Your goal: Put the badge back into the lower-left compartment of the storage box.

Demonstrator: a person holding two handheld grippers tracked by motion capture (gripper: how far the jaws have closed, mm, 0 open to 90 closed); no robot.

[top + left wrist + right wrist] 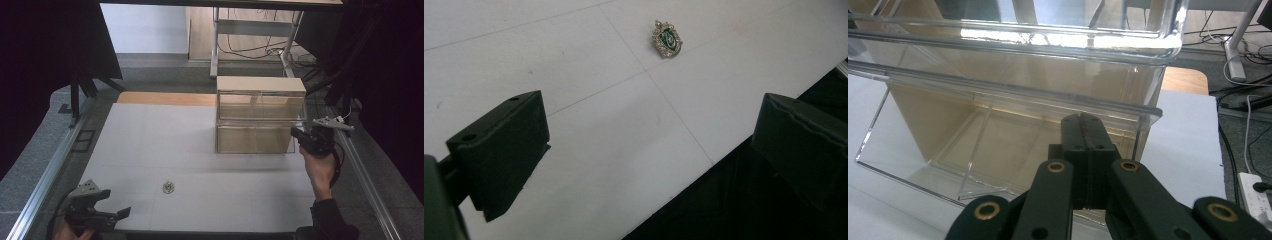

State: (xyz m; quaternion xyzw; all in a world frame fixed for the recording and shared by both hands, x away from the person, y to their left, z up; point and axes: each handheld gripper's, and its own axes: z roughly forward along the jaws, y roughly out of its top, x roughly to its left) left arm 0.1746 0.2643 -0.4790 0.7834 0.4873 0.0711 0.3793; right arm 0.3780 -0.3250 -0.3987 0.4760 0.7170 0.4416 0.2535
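At the desk's [150, 150] near-left corner the left gripper [107, 202] hovers with fingers spread wide, empty — the small green-and-silver badge [667, 38] lies flat just ahead of it, mid-desk near the front edge. Likely next step is picking it: come down square, straddle it, close slowly since it's thin. Right gripper [1083, 131] has its fingers pressed together on the tilted-open lower bin's [998, 150] clear front lip. Both stacked acrylic bins look empty.

High view overlooks table [150, 150]; gripper views sit close
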